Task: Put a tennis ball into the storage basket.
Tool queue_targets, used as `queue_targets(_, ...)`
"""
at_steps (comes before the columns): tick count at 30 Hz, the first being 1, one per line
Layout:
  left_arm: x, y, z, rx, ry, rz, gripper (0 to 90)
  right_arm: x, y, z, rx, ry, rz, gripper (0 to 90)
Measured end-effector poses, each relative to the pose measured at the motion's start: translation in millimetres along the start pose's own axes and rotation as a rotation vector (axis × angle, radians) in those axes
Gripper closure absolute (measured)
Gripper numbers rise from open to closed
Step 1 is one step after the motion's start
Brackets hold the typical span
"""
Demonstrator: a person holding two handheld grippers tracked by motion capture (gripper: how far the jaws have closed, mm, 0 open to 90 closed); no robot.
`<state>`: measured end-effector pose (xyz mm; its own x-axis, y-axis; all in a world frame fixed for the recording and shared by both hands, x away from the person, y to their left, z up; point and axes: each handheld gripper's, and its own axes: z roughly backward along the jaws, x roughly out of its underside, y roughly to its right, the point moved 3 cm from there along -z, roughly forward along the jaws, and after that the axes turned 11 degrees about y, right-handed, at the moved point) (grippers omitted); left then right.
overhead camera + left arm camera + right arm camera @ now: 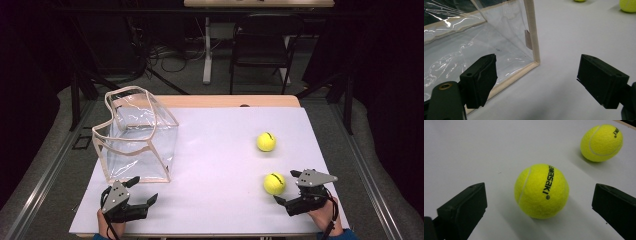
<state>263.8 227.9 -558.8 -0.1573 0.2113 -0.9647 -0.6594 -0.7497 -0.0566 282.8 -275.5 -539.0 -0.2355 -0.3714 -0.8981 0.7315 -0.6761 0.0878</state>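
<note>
Two yellow tennis balls lie on the white table top point(220, 150). The near ball point(274, 183) point(541, 191) rests just ahead of my right gripper point(286, 186) point(539, 195), whose jaws stand open either side of it without touching. The far ball point(266, 141) point(602, 142) lies beyond it. A clear plastic bag point(135, 135) point(474, 50) with beige trim stands upright at the left, mouth up. My left gripper point(144, 190) point(537, 72) is open and holds nothing, just before the bag's near corner. Both balls point(628, 5) peek in at the top right of the left gripper view.
A bare wooden strip point(230, 101) runs along the table's far edge. Behind the table stand a black chair point(262, 40) and a white desk leg point(207, 50), with cables on the floor. White surface lies open between the bag and the balls.
</note>
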Motion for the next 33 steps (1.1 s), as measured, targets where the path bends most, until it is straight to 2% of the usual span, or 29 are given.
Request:
queue_targets(6,0.1,-0.1,-0.4,0.002,-0.003,-0.002,16.1,-3.0,-3.9,-8.1,-0.01,-0.031,0.014,0.0)
queue_targets(15,-0.3,0.9,-0.4,0.002,0.001,-0.005,16.1,-6.2,-5.0,-23.1,-0.027,-0.097,0.004,0.0)
queue_targets(28,-0.5,1.8,0.0,0.001,0.002,-0.007,16.1,-10.6,-1.8,-32.8,-0.026,-0.124,-0.017,0.0)
queue_targets(33,-0.2,1.8,-0.8,0.005,0.003,-0.008,16.1,-7.8,0.2,-41.2,-0.029,-0.161,-0.027,0.0)
